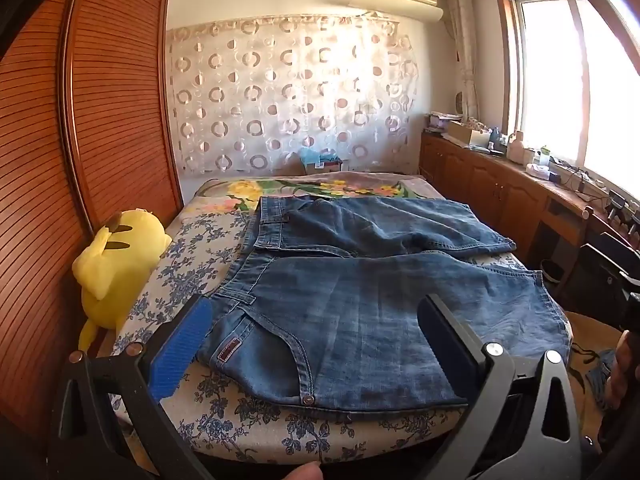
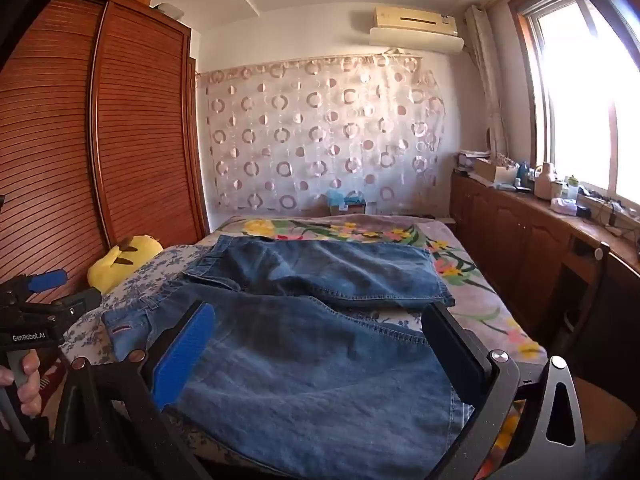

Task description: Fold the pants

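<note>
My left gripper (image 1: 316, 344) and right gripper (image 2: 320, 352) both hang released, fingers spread wide above the near edge of the bed (image 1: 224, 240), grasping nothing. The jeans (image 1: 360, 300) lie flat at twelve o'clock, waistband toward nine, legs toward three, with a yellow plush toy (image 1: 116, 256) at ten.

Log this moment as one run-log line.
step: pre-grasp | jeans: flat on bed, legs apart | left gripper: open, empty | right gripper: open, empty
</note>
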{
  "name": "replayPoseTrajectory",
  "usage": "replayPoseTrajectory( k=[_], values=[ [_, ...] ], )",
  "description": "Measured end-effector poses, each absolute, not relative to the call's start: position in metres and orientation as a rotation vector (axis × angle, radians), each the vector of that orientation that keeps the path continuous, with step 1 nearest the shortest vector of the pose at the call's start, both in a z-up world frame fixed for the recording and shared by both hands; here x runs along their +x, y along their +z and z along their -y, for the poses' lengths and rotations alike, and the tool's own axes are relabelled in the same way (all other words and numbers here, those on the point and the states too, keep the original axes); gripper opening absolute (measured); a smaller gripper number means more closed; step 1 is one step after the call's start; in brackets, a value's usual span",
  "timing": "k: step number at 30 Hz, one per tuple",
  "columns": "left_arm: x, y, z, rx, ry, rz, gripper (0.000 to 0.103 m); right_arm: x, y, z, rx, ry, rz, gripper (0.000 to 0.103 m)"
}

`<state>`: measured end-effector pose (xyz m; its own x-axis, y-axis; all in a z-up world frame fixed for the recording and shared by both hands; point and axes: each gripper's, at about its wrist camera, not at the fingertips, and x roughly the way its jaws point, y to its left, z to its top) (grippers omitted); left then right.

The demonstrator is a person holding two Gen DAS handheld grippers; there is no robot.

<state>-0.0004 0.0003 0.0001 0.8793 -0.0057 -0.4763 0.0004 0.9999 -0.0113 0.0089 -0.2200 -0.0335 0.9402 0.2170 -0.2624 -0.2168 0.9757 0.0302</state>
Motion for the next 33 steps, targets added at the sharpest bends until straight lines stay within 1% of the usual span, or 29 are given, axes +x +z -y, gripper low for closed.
replayPoseTrajectory(
  k=[33],
  values=[
    [-0.0055,0.0083,-0.0029,0.007,0.007,-0.478,0.103,0.0102,-0.0353,0.2188,0.008,0.222,-0.282,0.103]
  ],
)
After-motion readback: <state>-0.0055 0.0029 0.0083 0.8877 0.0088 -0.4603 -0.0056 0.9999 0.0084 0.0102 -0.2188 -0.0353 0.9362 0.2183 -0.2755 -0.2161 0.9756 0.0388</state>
